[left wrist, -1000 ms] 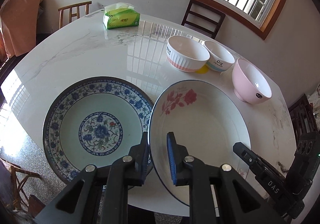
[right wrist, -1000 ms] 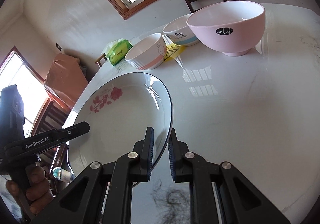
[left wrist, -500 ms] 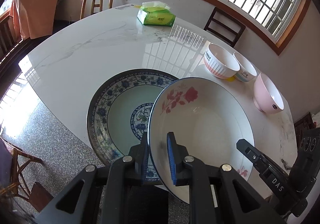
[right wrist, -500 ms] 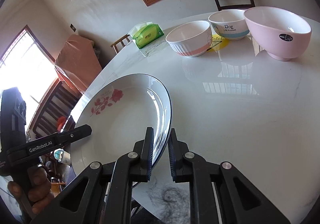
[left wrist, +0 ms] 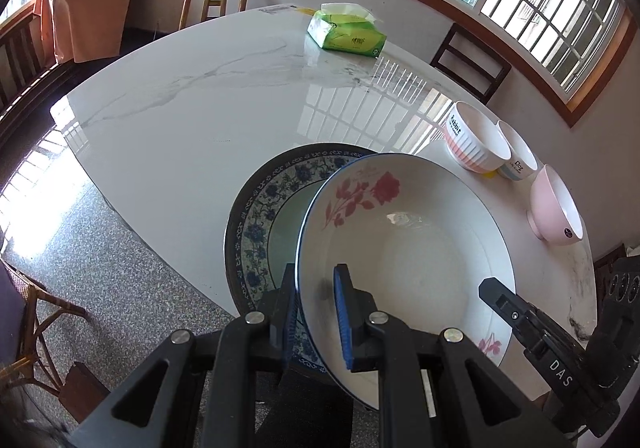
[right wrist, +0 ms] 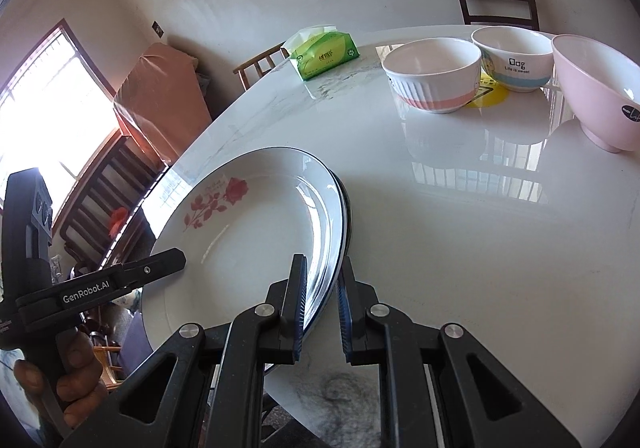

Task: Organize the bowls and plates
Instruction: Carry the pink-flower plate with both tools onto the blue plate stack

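Both tongs hold one white rose-printed plate [left wrist: 404, 232] by opposite edges: the left tongs [left wrist: 316, 312] are nearly closed, pinching the plate's near-left rim between their blue pads, and the right tongs [right wrist: 322, 304] are closed tight on the plate's right rim, seen edge-on in the right wrist view [right wrist: 248, 244]. The plate hangs tilted above the near edge of the white marble table [left wrist: 192, 108], overlapping the right half of a blue-and-white patterned plate [left wrist: 256, 216] that lies flat there; whether the two plates touch I cannot tell. In the right wrist view a dark rim just behind the held plate's far edge looks like that lower plate. At the far right of the table three bowls stand in a close row: a ribbed white bowl with a pink band [left wrist: 476, 144], a white bowl with a blue band marked "Dog" [left wrist: 518, 156] touching it, and a pink bowl [left wrist: 556, 208] near them. A yellow disc [right wrist: 490, 94] lies on the table between the first two bowls. A green tissue pack [left wrist: 346, 34] sits at the far side, well apart from the dishes. A person's hand [right wrist: 60, 380] grips the left tool's handle at the lower left of the right wrist view
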`<state>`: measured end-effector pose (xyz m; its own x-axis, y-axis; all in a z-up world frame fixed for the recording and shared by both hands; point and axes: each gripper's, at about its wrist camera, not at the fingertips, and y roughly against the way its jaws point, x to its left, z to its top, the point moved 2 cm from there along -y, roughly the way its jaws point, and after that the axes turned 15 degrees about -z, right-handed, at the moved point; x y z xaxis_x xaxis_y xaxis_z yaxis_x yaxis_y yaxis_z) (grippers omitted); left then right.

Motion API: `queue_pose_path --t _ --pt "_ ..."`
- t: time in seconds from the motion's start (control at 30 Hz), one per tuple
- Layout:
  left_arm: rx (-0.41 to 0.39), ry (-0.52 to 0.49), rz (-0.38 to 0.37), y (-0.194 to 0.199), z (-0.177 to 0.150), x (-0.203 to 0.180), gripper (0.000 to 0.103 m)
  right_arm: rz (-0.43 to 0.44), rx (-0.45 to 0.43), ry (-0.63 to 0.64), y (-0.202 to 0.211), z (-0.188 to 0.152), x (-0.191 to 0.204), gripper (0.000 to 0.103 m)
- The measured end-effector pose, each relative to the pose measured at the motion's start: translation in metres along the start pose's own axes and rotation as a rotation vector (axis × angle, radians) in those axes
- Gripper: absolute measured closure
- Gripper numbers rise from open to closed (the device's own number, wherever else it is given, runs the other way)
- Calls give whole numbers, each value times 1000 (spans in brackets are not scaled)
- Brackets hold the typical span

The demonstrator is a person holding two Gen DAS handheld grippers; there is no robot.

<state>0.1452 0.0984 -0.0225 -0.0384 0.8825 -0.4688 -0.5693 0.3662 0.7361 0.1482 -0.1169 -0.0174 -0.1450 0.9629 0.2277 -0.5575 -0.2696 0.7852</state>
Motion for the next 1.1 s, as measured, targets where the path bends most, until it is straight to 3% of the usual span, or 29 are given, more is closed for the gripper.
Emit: queue_pose_path --t 1.1 --pt "7 -2 30 -12 9 21 86 -21 40 39 -25 6 23 88"
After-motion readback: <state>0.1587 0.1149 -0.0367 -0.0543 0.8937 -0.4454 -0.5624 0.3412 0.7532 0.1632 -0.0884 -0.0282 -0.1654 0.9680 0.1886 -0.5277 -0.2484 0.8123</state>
